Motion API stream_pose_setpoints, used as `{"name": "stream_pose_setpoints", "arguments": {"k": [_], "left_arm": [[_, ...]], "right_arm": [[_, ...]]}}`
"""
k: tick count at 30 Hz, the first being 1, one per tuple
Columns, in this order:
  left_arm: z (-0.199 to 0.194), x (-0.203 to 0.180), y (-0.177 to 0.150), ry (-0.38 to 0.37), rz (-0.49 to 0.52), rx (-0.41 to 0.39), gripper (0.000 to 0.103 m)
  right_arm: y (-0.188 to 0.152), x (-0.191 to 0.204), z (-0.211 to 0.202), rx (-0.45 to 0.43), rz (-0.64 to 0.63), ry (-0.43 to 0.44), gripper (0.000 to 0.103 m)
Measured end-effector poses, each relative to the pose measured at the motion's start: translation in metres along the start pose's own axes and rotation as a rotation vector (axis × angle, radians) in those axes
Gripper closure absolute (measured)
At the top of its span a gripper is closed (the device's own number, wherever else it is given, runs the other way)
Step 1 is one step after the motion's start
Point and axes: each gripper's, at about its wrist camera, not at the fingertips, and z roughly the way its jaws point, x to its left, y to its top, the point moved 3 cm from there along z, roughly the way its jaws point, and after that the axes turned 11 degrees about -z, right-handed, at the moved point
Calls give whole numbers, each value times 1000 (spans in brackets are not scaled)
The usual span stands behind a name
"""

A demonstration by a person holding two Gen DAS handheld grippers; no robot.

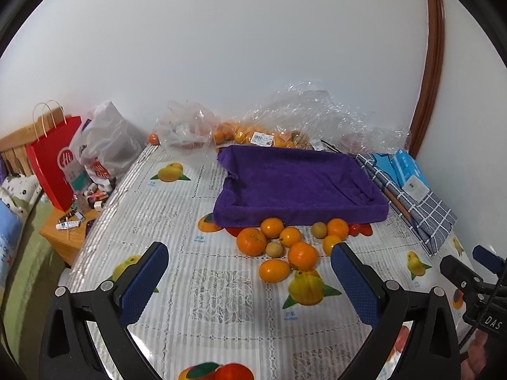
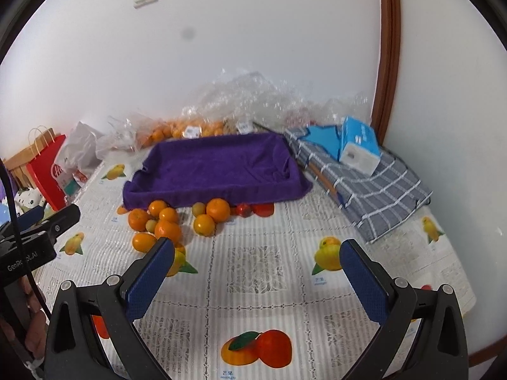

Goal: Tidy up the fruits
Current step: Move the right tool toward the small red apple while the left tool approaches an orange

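Note:
A pile of oranges, with small yellow-green fruits and red tomatoes, lies on the table just in front of a tray lined with a purple towel. The tray holds no fruit. My left gripper is open and empty, hovering above the table short of the pile. My right gripper is open and empty, to the right of the pile. Each gripper's body shows at the edge of the other's view.
The table has a fruit-print cloth. Clear plastic bags with more oranges lie behind the tray. A checked cloth with blue tissue packs lies right. A red paper bag stands left.

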Motion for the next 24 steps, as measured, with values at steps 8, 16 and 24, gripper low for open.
{"name": "stream_pose_setpoints", "arguments": {"k": [8, 16, 24], "left_arm": [[36, 17, -8, 24, -21, 43, 1], [62, 26, -9, 49, -5, 41, 3], [84, 36, -10, 50, 20, 91, 4]], "right_arm": [[-7, 9, 40, 13, -62, 19, 1], [-8, 9, 71, -35, -43, 55, 1], [-5, 5, 111, 60, 24, 150, 5]]}}
